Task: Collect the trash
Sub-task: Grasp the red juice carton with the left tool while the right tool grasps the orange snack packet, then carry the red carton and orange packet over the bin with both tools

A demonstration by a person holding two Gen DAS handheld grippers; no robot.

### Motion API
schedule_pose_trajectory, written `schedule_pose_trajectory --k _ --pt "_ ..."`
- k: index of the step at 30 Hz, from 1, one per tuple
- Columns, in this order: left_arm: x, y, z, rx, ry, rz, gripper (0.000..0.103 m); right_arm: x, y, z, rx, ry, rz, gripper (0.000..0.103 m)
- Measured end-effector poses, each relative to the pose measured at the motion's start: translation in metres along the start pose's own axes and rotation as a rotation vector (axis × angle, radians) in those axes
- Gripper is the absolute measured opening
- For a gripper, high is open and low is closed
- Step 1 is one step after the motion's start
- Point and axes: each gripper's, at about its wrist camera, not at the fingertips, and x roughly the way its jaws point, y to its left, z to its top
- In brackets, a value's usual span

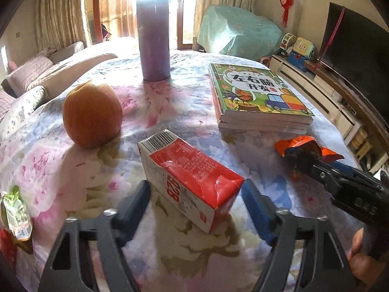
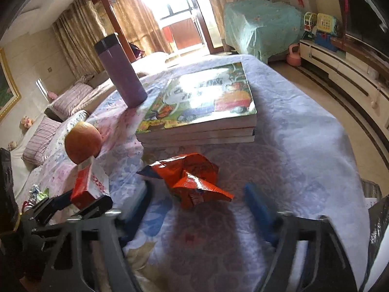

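Note:
A red and white drink carton (image 1: 189,177) lies on its side on the floral tablecloth, between the open fingers of my left gripper (image 1: 195,197); the near end sits between the blue pads without clear contact. It also shows in the right wrist view (image 2: 88,186). A crumpled orange snack wrapper (image 2: 190,177) lies in front of my open right gripper (image 2: 198,199), just past the fingertips. In the left wrist view the wrapper (image 1: 304,146) lies at the tips of the right gripper (image 1: 295,155). A green wrapper (image 1: 17,216) lies at the table's left edge.
An orange (image 1: 92,115) sits left of the carton. A purple thermos (image 1: 152,39) stands at the back. A stack of children's books (image 1: 257,99) lies right of centre. The table edge drops to the floor on the right (image 2: 352,131). A sofa with pillows (image 2: 60,107) lies to the left.

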Motion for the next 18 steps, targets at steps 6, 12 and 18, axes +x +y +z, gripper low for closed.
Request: schedule_pose_trajectory --k 6,12,18 --pt "-0.001 0.005 -0.003 0.019 0.006 -0.043 0.036 -0.006 -0.002 -0.008 -0.001 -0.005 0.003 0.023" --pt "-0.023 0.003 -0.018 0.054 0.000 -0.131 0.033 -0.030 -0.007 -0.027 0.027 -0.014 0.012 0.020" --pt "-0.051 -0.008 -0.042 0.105 0.012 -0.191 0.033 -0.061 -0.011 -0.049 0.063 -0.028 0.020 0.020"
